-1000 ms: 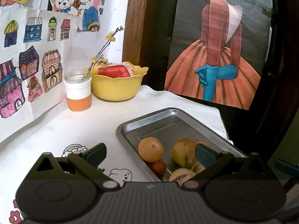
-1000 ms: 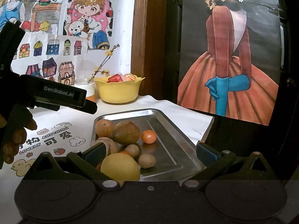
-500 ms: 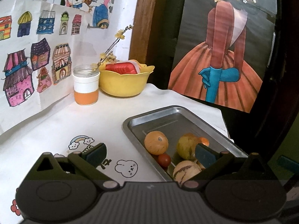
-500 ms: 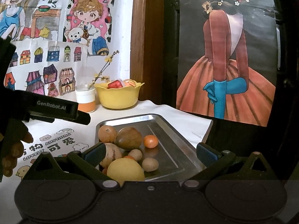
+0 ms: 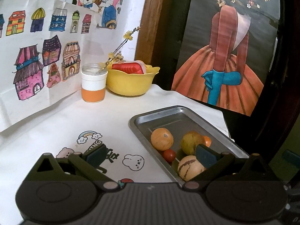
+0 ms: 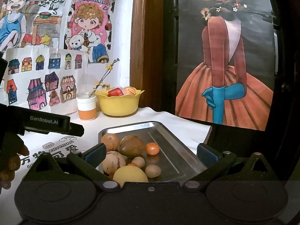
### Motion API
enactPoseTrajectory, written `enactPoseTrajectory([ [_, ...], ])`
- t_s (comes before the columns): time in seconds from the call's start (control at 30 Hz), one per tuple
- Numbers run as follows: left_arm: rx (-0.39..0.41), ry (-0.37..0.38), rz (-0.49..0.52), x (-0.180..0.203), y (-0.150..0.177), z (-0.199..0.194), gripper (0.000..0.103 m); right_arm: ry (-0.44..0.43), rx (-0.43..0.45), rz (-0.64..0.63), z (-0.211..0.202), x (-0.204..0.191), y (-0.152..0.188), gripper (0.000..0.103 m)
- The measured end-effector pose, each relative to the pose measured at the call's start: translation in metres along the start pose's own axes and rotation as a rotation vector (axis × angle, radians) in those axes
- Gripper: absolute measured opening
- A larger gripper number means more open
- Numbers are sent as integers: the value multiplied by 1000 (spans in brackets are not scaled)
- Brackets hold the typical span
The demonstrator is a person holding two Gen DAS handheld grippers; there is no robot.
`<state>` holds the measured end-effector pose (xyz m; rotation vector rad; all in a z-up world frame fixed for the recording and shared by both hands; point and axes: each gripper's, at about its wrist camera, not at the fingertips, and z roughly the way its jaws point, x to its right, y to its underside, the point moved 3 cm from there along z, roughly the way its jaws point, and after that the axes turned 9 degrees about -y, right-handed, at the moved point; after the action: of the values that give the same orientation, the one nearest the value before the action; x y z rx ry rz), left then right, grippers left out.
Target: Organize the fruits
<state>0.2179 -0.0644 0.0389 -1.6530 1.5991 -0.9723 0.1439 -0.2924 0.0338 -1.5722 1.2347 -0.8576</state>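
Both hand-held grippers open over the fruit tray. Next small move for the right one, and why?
Probably lower the right hand-held gripper onto the yellow fruit: it lies nearest in the tray, between the open fingers, which hold nothing.

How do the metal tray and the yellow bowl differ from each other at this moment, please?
The metal tray is shallow, rectangular and grey steel; the yellow bowl is deep, round and scalloped at its rim. The tray lies near the cameras, the bowl at the far back beside a jar. The tray holds many loose round fruits, the bowl only a red item and something orange. Both sit on the white tablecloth and hold produce.
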Motion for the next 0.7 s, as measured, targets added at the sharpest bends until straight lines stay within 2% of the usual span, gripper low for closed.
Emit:
enactPoseTrajectory([
  [0.7, 10, -4, -33, -16, 17, -21, 103, 13, 26, 10, -18, -3, -2, 102],
])
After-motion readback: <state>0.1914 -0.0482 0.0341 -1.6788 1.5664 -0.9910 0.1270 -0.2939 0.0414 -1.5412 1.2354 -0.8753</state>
